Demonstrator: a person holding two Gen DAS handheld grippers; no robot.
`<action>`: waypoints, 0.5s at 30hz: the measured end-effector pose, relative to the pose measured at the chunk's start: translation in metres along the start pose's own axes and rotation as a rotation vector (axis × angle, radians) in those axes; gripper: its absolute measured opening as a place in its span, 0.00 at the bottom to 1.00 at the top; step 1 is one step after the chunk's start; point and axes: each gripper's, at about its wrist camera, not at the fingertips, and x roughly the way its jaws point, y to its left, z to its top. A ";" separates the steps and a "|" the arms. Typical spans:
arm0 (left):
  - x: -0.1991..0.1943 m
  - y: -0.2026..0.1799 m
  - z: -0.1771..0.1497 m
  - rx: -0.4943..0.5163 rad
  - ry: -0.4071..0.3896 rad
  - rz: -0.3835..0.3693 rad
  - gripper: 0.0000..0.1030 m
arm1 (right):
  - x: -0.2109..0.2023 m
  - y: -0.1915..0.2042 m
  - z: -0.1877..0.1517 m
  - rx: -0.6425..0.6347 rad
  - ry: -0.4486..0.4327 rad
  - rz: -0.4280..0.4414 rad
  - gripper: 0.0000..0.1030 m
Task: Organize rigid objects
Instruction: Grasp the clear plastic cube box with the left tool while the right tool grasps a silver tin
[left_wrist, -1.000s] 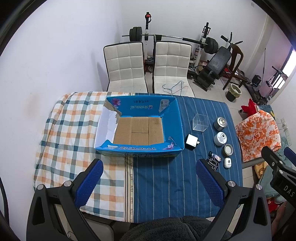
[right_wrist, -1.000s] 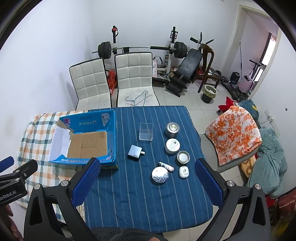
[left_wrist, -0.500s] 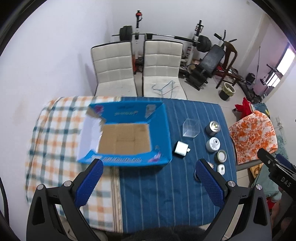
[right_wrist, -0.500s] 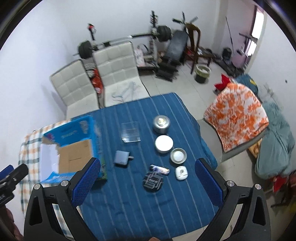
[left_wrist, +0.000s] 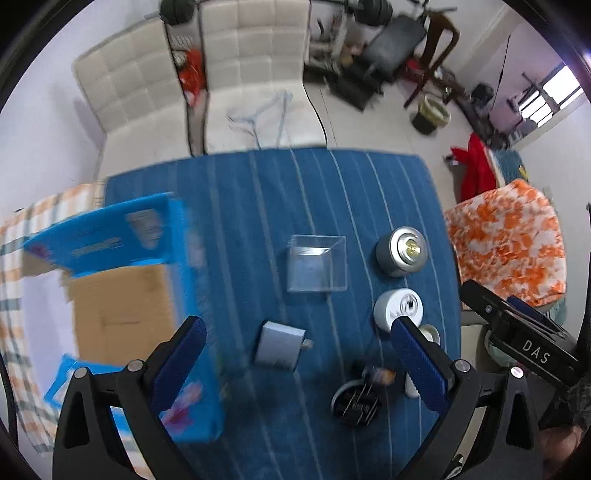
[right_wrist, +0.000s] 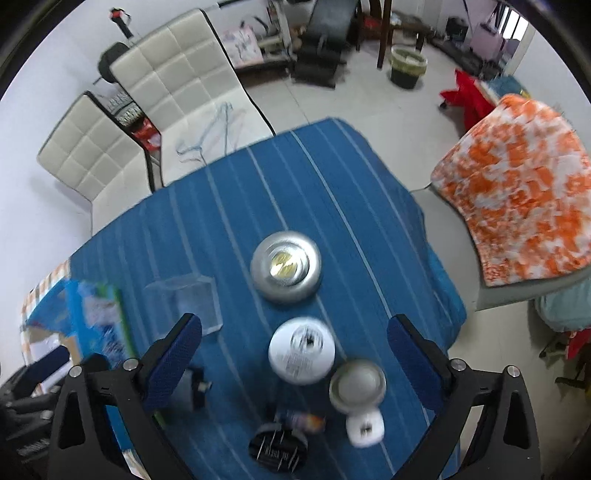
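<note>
An open blue cardboard box (left_wrist: 122, 295) sits on the left of the blue striped table. To its right lie a clear plastic box (left_wrist: 317, 267), a grey charger block (left_wrist: 279, 345), a silver tin (left_wrist: 402, 251), a white round tin (left_wrist: 398, 309) and a dark round object (left_wrist: 354, 404). My left gripper (left_wrist: 295, 360) is open and empty above the charger block. My right gripper (right_wrist: 295, 354) is open and empty above the white tin (right_wrist: 301, 349), with the silver tin (right_wrist: 285, 266) beyond and a small metal cup (right_wrist: 357, 384) and a small white device (right_wrist: 365, 430) near it.
Two white chairs (left_wrist: 221, 74) stand behind the table. A chair with an orange patterned cloth (right_wrist: 517, 206) stands at the right edge. Gym equipment and a bin (left_wrist: 430, 114) fill the back of the room. Checked cloth (left_wrist: 22, 229) covers the table's left part.
Both grippers have moved down and forward toward the table. The left one has shifted right from the blue box to the small items; the right one has closed in on the tins.
</note>
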 end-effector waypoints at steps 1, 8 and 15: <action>0.018 -0.004 0.009 -0.004 0.024 0.010 1.00 | 0.015 -0.003 0.008 0.002 0.020 0.003 0.99; 0.111 -0.014 0.031 -0.021 0.188 0.018 1.00 | 0.110 -0.005 0.043 0.016 0.196 0.053 0.93; 0.165 -0.026 0.039 0.026 0.269 0.094 0.99 | 0.165 0.003 0.052 0.004 0.301 0.016 0.76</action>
